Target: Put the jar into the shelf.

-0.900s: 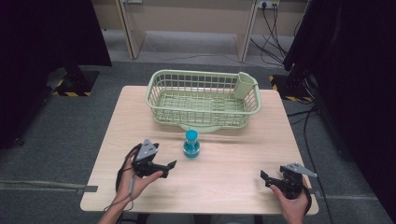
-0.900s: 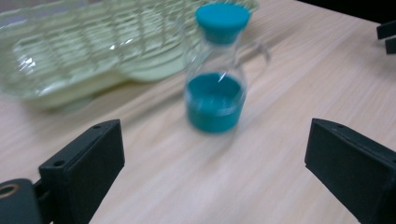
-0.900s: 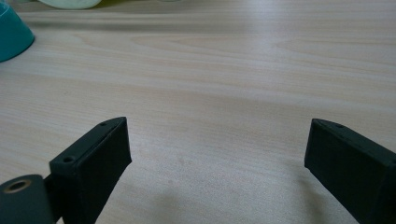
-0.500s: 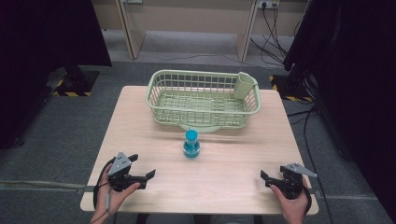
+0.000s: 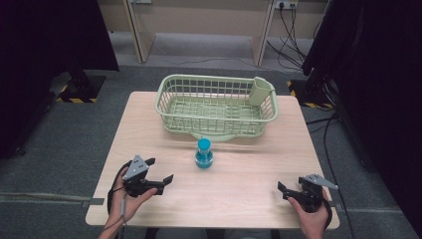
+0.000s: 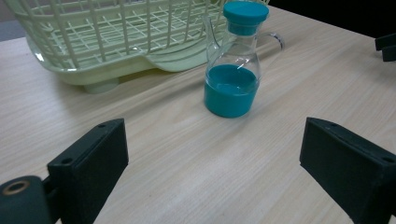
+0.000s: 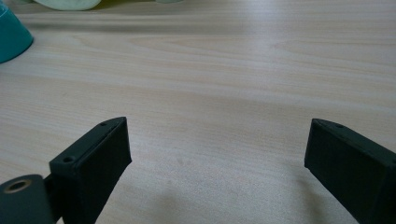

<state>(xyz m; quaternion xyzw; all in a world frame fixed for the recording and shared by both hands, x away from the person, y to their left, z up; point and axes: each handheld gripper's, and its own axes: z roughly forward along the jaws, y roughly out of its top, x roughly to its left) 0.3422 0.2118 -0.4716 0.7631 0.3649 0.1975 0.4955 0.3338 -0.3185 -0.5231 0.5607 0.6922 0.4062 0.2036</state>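
A small clear bottle [image 5: 203,155] with teal liquid and a teal cap stands upright on the wooden table [image 5: 239,199], just in front of a pale green basket [image 5: 165,108]. My left gripper [image 5: 160,170] is near the front left of the table, to the left of the bottle and apart from it, open with nothing between its fingers. In the left gripper view the bottle [image 6: 232,70] stands ahead of the wide-apart jaws. My right gripper [image 5: 289,186] hovers at the front right, open and empty. The bottle's base [image 7: 11,39] shows at the top left of the right gripper view.
The basket [image 6: 70,60] holds no loose items and has a small cup compartment [image 5: 261,91] at its right corner. Dark curtains and grey floor surround the table. Bare wood lies between the two grippers.
My left gripper pulled back from beside the bottle toward the front left edge, then came a little way back to the right. The right gripper and the bottle stayed put.
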